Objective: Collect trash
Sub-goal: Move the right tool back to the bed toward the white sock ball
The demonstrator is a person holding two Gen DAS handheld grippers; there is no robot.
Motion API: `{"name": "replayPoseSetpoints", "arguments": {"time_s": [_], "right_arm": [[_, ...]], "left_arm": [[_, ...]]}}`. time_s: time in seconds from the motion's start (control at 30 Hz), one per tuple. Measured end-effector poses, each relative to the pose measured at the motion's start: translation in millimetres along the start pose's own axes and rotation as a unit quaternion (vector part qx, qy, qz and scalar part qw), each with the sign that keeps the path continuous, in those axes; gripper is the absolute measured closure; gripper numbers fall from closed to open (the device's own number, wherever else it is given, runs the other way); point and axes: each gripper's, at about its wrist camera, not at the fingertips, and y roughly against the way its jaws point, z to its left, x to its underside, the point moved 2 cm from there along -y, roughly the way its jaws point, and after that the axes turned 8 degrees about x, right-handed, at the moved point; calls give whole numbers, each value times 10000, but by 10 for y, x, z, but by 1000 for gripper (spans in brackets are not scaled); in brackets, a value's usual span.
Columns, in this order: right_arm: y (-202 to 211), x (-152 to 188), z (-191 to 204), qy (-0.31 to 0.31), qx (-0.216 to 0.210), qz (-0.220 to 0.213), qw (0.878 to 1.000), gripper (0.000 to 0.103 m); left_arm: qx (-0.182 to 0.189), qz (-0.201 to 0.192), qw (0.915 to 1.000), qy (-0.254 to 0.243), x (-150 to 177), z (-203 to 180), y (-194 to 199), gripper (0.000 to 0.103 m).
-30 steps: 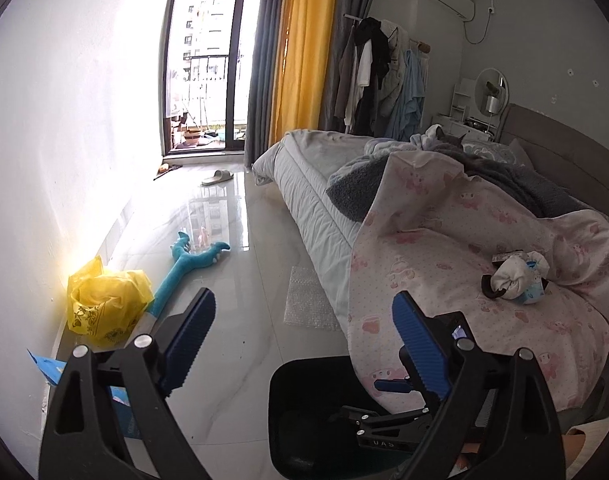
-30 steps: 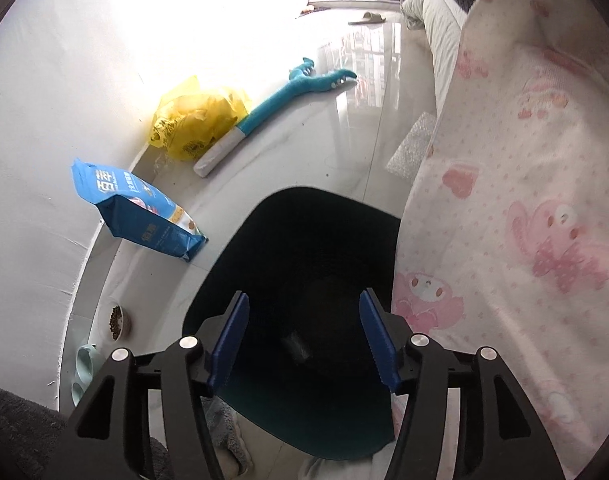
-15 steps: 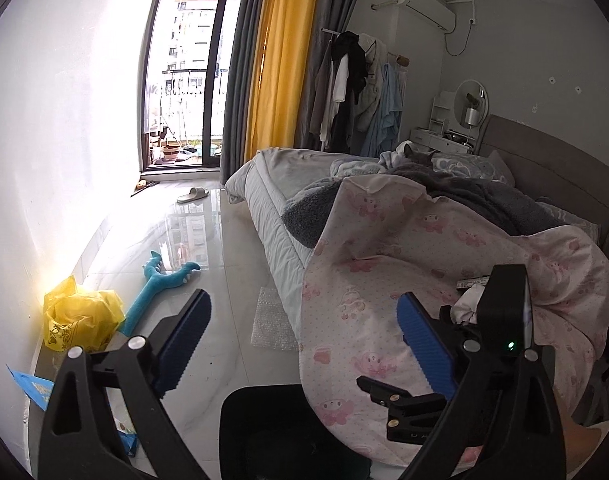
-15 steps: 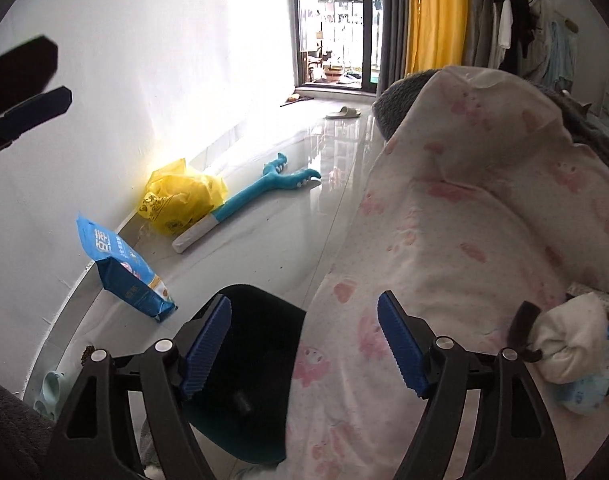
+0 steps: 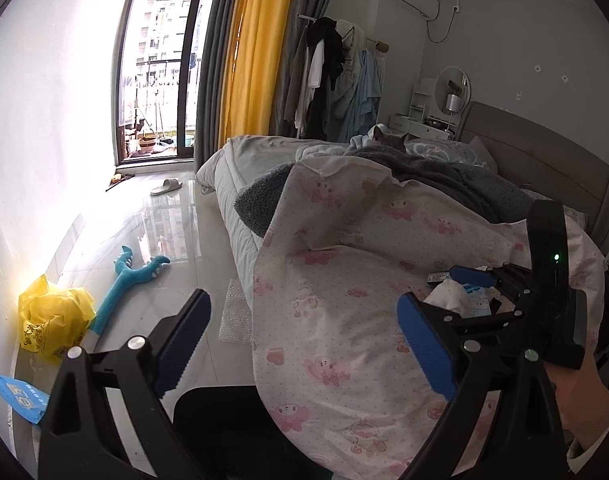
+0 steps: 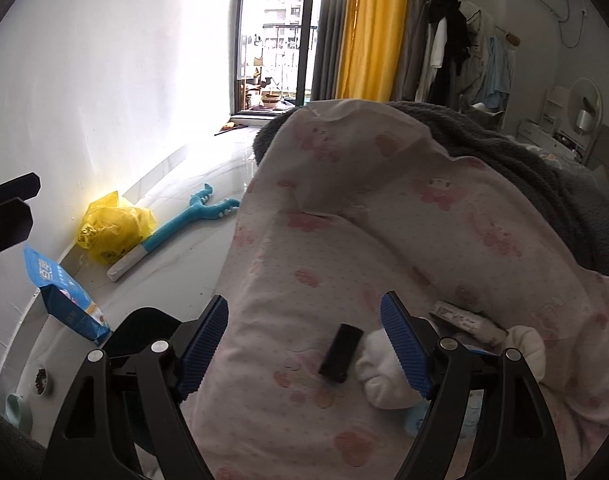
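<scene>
Bedroom clutter everywhere, so starting with the left wrist view: the left gripper (image 5: 300, 344) has its blue pads spread wide with nothing between them, hanging over the edge of the pink-print duvet (image 5: 344, 280) and the glossy floor (image 5: 144, 240). Below it sits the black bin (image 5: 232, 428), right against the hanging duvet. Over on the right of that view the right gripper (image 5: 470, 286) is down over the white crumpled trash (image 5: 448, 294) lying on the duvet, and a hand (image 5: 580, 412) with a dark sleeve shows behind it. Along the wall there's a yellow plastic bag (image 5: 48, 320), a teal toy (image 5: 132, 280) and a blue pouch (image 5: 16, 394) — all on the floor, well apart from the bed. A slipper (image 5: 166, 187) lies near the balcony door, and a cat (image 5: 388, 144) sits further up the bed behind the grey blanket (image 5: 456, 184). Now the right wrist view: the right gripper's fingers are wide and empty, hovering just above the duvet. A small black rectangular thing (image 6: 340, 354) lies on the duvet between the two pads, touching neither, and the white trash bundle (image 6: 384, 368) sits just beside it, partly hidden behind the right-hand pad. A patterned strip (image 6: 460, 318) lies past that. The bin's rim (image 6: 144, 320) peeks out at lower left, next to the blue pouch.
</scene>
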Motion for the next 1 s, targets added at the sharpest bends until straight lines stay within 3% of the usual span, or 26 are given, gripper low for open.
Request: {"name": "replayPoseSetpoints", "arguments": {"time_s": [0.4, 0.87, 1.0], "right_arm": [[-90, 166, -399, -42, 294, 235, 9993, 24], [-272, 345, -503, -152, 93, 704, 9974, 42], [-331, 382, -534, -230, 45, 829, 9963, 57]], "left_arm": [[436, 238, 9982, 322, 48, -179, -436, 7], [594, 542, 9958, 447, 120, -413, -790, 7], [548, 617, 9957, 419, 154, -477, -872, 7]]}}
